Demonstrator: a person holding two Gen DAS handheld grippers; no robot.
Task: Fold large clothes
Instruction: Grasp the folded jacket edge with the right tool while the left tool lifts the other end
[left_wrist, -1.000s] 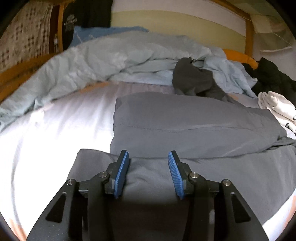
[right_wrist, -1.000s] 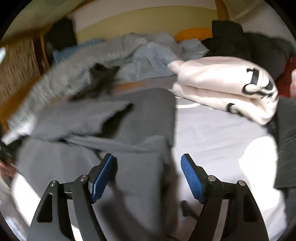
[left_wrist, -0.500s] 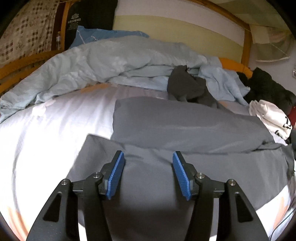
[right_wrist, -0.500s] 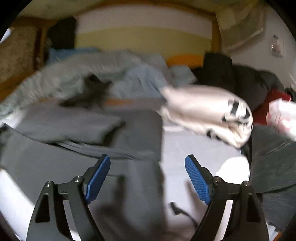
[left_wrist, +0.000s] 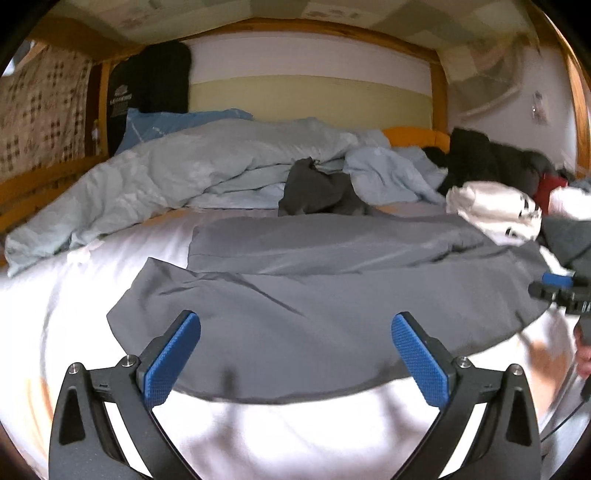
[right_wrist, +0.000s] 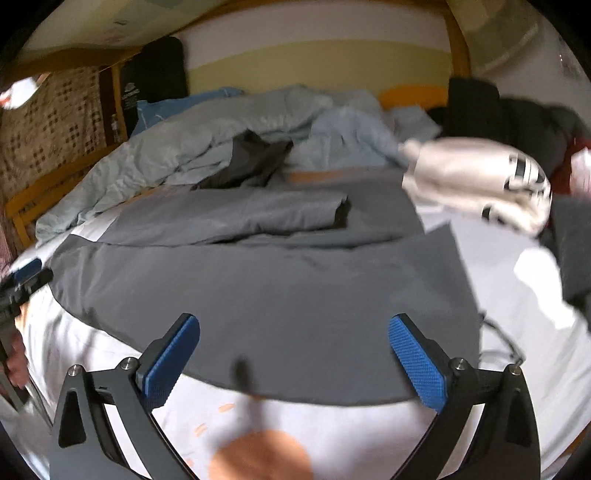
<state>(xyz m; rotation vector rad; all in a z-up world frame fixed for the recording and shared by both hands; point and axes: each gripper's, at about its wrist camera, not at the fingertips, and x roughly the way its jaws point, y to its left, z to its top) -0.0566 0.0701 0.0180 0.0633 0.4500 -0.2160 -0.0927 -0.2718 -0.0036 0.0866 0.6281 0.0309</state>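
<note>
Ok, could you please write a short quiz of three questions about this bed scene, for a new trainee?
1. True or false: the large grey cloth garment lies spread on the white bed sheet.
2. Which item lies nearest the garment's far right corner? A) the cream folded garment with black print; B) the blue pillow; C) the checked curtain.
3. Fill in: the left gripper and the right gripper both hold ____ between their blue pads.

Key: 1 true. 2 A. 3 nothing; the jaws of both are opening above the garment's near edge.
</note>
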